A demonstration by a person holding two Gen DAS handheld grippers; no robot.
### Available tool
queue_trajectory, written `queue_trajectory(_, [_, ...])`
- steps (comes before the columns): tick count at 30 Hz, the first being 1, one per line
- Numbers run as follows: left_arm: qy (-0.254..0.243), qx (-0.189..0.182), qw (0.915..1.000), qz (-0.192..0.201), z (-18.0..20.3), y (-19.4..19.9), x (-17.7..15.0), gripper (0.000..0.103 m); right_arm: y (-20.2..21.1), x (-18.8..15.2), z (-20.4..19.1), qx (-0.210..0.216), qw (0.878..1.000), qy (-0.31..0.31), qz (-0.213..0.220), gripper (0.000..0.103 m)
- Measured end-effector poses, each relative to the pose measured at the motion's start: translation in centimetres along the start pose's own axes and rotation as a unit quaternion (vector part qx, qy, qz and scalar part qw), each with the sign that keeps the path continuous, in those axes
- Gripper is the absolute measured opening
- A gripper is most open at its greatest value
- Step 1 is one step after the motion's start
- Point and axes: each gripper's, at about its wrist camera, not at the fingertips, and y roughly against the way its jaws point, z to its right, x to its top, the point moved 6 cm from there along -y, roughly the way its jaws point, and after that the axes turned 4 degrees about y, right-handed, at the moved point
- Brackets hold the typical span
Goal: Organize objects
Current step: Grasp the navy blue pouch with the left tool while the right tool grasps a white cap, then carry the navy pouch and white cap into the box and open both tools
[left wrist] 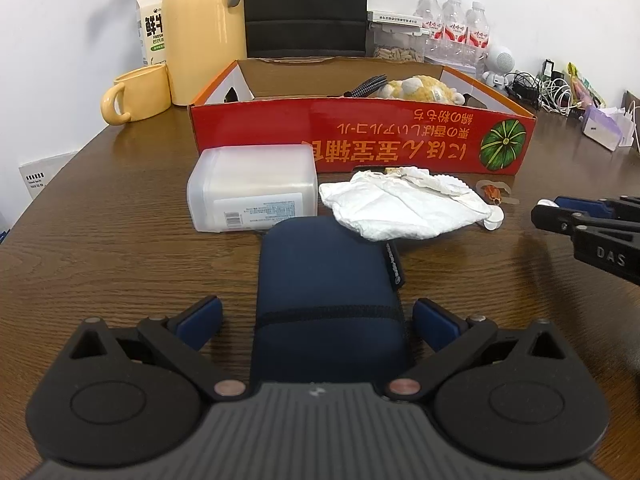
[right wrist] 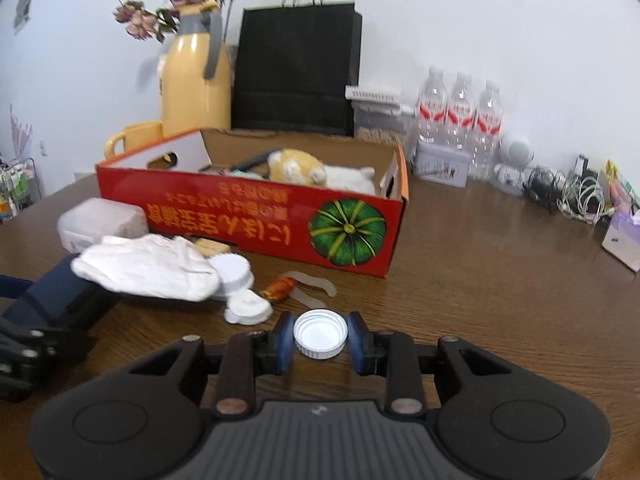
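**A:** Nearest the right wrist camera, what does the right gripper [right wrist: 320, 339] hold?

**B:** Its blue pads press both sides of a white bottle cap [right wrist: 320, 333], open side up on the wooden table [right wrist: 500, 288]. The cap looks light, rigid and ribbed; a rim grip should hold, though it could pop out if squeezed off-centre.

**A:** And the left gripper [left wrist: 318, 322]?

**B:** Its fingers stand apart, either side of a navy case [left wrist: 328, 292], not touching it. The case looks soft-sided; take it across its width.

**A:** Farther on?

**B:** A crumpled white cloth [left wrist: 404, 208] overlaps the case; a translucent container [left wrist: 252, 188] lies beside it. Beyond stands the red box [right wrist: 256, 220], open-topped, holding a plush toy [right wrist: 316, 170]. Bare table lies to the right; the near wall must be cleared.
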Motion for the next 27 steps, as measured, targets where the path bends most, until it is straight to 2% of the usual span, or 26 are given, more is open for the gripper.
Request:
queue_trajectory(2, [-0.001, -0.001, 1.0000, 0.001, 0.0, 0.1, -0.1, 0.102, 0.7, 0.1, -0.5, -0.002, 1.000, 0.000, 0.014, 0.027])
queue_trajectory(3, [-0.001, -0.001, 1.0000, 0.005, 0.0, 0.3, -0.1, 0.091, 1.0, 0.1, -0.7, -0.003, 1.000, 0.002, 0.019, 0.027])
queue_trajectory(4, [0.000, -0.004, 0.9999, 0.014, -0.1, 0.7, -0.1, 0.076, 1.2, 0.1, -0.9, -0.005, 1.000, 0.003, 0.023, 0.027])
queue_trajectory(7, [0.007, -0.018, 0.9996, 0.019, -0.2, 1.5, -0.1, 0.066, 1.6, 0.2, -1.5, -0.002, 1.000, 0.004, 0.030, 0.027])
queue_trajectory(18, [0.007, -0.039, 0.9982, 0.046, -1.5, 4.3, 0.3, 0.064, 2.1, 0.1, -2.0, -0.003, 0.999, 0.001, 0.034, 0.027])
queue_trajectory(27, [0.011, -0.033, 0.9964, 0.078, -3.6, 6.5, 3.1, 0.064, 2.9, 1.4, -3.2, 0.017, 0.998, 0.001, 0.059, 0.027])
